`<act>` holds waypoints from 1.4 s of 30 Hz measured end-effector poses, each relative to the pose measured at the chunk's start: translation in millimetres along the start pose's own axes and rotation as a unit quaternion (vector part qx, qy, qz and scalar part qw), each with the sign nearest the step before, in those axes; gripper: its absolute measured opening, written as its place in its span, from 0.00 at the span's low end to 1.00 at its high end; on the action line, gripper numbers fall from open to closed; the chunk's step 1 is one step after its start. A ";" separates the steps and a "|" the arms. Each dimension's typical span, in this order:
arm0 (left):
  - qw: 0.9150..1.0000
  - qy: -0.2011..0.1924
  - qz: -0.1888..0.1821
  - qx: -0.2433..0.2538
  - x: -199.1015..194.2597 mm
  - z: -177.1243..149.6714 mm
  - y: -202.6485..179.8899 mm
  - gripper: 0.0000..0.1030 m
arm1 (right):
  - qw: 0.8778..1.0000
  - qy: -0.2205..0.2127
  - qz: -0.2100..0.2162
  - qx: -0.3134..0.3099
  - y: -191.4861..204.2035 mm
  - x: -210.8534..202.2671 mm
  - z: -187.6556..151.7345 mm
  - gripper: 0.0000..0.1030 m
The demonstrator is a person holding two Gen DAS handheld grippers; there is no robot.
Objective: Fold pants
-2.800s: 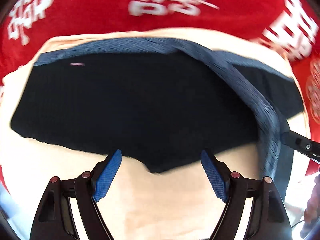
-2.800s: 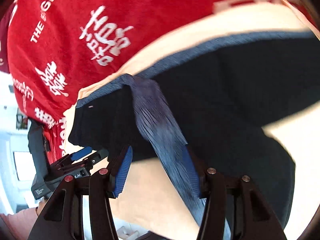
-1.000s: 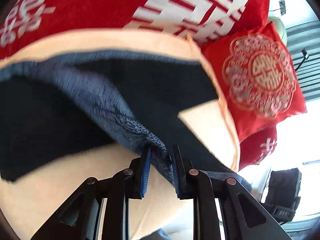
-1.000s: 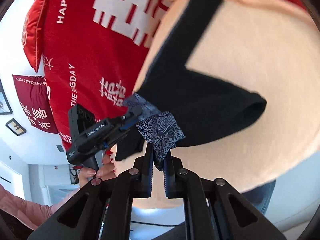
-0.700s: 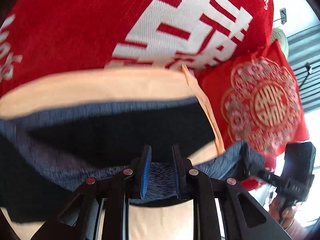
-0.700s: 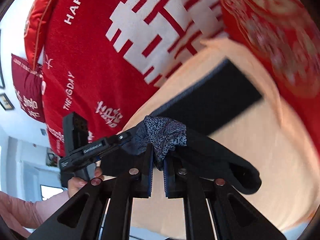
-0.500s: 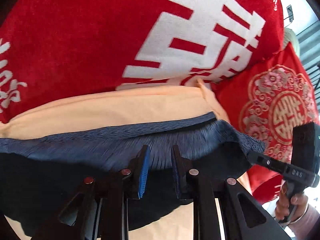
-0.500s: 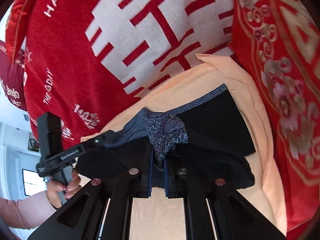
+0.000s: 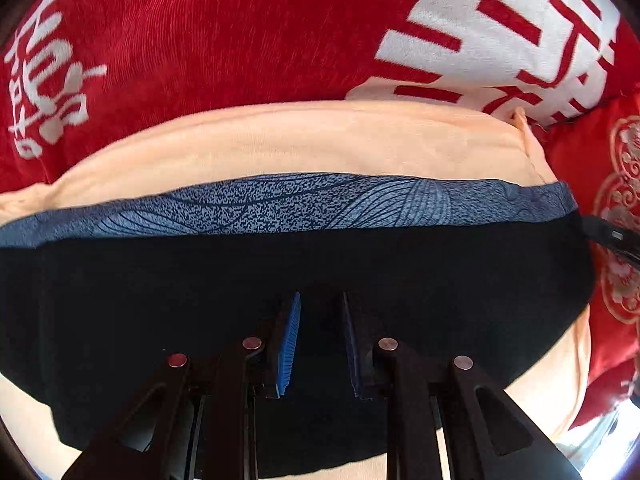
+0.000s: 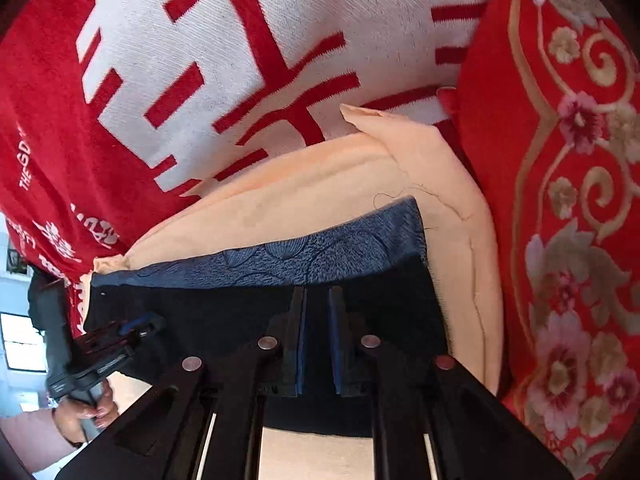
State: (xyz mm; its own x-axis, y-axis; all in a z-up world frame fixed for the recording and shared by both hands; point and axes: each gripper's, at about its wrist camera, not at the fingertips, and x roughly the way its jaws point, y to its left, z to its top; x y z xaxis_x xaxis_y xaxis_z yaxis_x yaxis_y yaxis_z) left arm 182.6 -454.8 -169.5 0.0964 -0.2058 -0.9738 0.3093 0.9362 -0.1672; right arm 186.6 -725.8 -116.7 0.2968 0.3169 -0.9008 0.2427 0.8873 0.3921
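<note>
The dark navy pants lie folded on a peach cushion, their blue patterned waistband running along the far edge. My left gripper hovers low over the dark cloth with its jaws slightly parted and nothing visibly between them. In the right wrist view the pants and waistband show again. My right gripper sits over the cloth's right part, jaws a narrow gap apart, apparently empty. The left gripper also shows in the right wrist view, at the pants' left edge.
Red cushions with white lettering stand behind the peach cushion. A red embroidered cushion stands at the right. The right gripper's tip shows at the waistband's right end. A hand holds the left gripper.
Both grippers carried the waistband over and laid it on the far edge, folding the pants. Both have let go of the cloth and their jaws stand slightly apart.
</note>
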 end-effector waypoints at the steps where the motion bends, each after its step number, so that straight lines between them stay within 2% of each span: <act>1: 1.000 -0.002 0.004 0.002 1.5 -0.8 -0.5 0.22 | 1.000 -0.006 -0.002 -0.006 2.7 -5.6 -2.8 0.38; 2: 1.000 -0.003 0.007 0.004 1.6 -1.3 -1.1 0.22 | 1.000 -0.014 -0.015 -0.017 6.3 -12.8 -7.5 0.53; 3: 1.000 -0.003 0.011 0.006 2.1 -1.9 -1.6 0.22 | 0.999 -0.019 -0.028 -0.025 7.9 -16.2 -9.8 0.54; 6: 1.000 -0.002 0.013 0.006 3.6 -1.9 -2.2 0.22 | 0.993 -0.019 -0.104 -0.048 5.7 -14.0 -7.3 0.54; 9: 1.000 -0.004 0.011 0.005 4.7 -2.8 0.2 0.22 | 0.993 -0.009 -0.117 -0.019 -7.6 1.7 6.3 0.53; 10: 1.000 -0.005 0.011 0.005 2.8 0.1 0.3 0.22 | 0.991 -0.001 -0.131 -0.008 -12.2 10.6 10.9 0.46; 11: 1.000 -0.005 0.012 0.005 2.4 0.9 0.6 0.22 | 0.990 0.010 -0.137 -0.002 -16.8 18.7 13.4 0.17; 12: 1.000 -0.003 0.013 0.002 1.5 1.4 0.8 0.22 | 0.989 0.025 -0.147 0.010 -22.4 27.9 15.2 0.17; 13: 1.000 -0.001 0.012 -0.003 0.5 2.7 0.6 0.22 | 0.989 0.022 -0.144 0.015 -24.7 27.3 17.1 0.13; 14: 1.000 -0.003 0.004 -0.012 -2.7 5.1 2.0 0.22 | 0.990 0.011 -0.138 0.012 -23.8 21.3 19.3 0.10; 16: 1.000 -0.007 0.002 -0.015 -4.3 8.6 3.6 0.22 | 0.988 -0.017 -0.153 -0.003 -21.0 4.8 24.6 0.09; 18: 1.000 0.002 0.014 -0.014 -2.3 12.7 6.3 0.22 | 0.989 0.013 -0.148 0.013 -30.4 9.7 28.3 0.09; 19: 1.000 0.005 0.012 -0.020 -4.5 14.7 10.4 0.22 | 0.987 0.034 -0.155 0.017 -33.2 15.0 28.1 0.11; 20: 1.000 0.004 0.011 -0.023 -7.7 16.2 12.7 0.22 | 0.986 0.033 -0.160 0.013 -30.5 14.0 27.4 0.14; 22: 0.999 -0.012 0.020 -0.023 -20.5 20.8 22.1 0.22 | 0.986 0.002 -0.165 0.002 -18.3 -0.9 23.0 0.16; 23: 0.999 -0.023 0.034 -0.014 -26.4 24.6 27.8 0.22 | 0.987 -0.014 -0.157 -0.002 -11.7 -8.4 20.2 0.20; 25: 0.998 -0.029 0.053 -0.002 -26.9 32.1 34.6 0.22 | 0.992 -0.039 -0.119 -0.021 9.6 -17.8 14.3 0.27; 27: 0.998 -0.019 0.066 -0.009 -16.1 42.3 42.9 0.22 | 0.995 -0.018 -0.081 -0.056 34.2 -2.4 14.1 0.27; 30: 0.997 -0.014 0.080 -0.016 6.6 46.6 50.9 0.23 | 0.995 0.018 -0.053 -0.077 59.2 38.7 12.7 0.28; 31: 0.996 -0.027 0.080 -0.016 9.0 45.6 53.1 0.23 | 0.995 0.028 -0.054 -0.076 59.6 51.5 13.4 0.30; 33: 0.996 -0.032 0.088 -0.007 7.9 45.0 54.2 0.33 | 0.990 0.038 -0.110 -0.086 55.1 67.9 14.9 0.29; 34: 0.995 -0.033 0.093 -0.005 4.5 43.9 57.1 0.45 | 0.989 0.023 -0.118 -0.086 47.9 63.8 16.6 0.29; 35: 0.994 -0.032 0.101 -0.007 1.6 41.9 59.3 0.57 | 0.986 0.010 -0.146 -0.076 37.7 54.8 18.7 0.29; 37: 0.994 -0.028 0.108 -0.018 -5.8 36.7 69.3 0.58 | 0.981 -0.002 -0.191 -0.036 13.5 34.8 22.0 0.29; 39: 0.993 -0.019 0.114 -0.035 -15.1 25.5 84.2 0.58 | 0.984 -0.015 -0.177 0.005 -0.9 5.5 20.6 0.32; 40: 0.992 -0.016 0.118 -0.040 -17.3 21.4 88.7 0.58 | 0.980 -0.023 -0.195 -0.001 1.5 -6.5 18.1 0.42; 42: 0.990 -0.004 0.132 -0.057 -22.1 7.4 102.3 0.58 | 0.975 -0.048 -0.216 -0.019 7.8 -29.2 10.5 0.49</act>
State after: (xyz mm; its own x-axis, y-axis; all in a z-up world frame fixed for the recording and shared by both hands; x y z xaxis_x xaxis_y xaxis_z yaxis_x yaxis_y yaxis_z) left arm 219.1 -356.6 -163.9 0.1670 0.0487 -0.9848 0.1640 0.9835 0.0765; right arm 189.5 -731.7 -85.3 0.2592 -0.1200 -0.9583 0.3310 0.9432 -0.0286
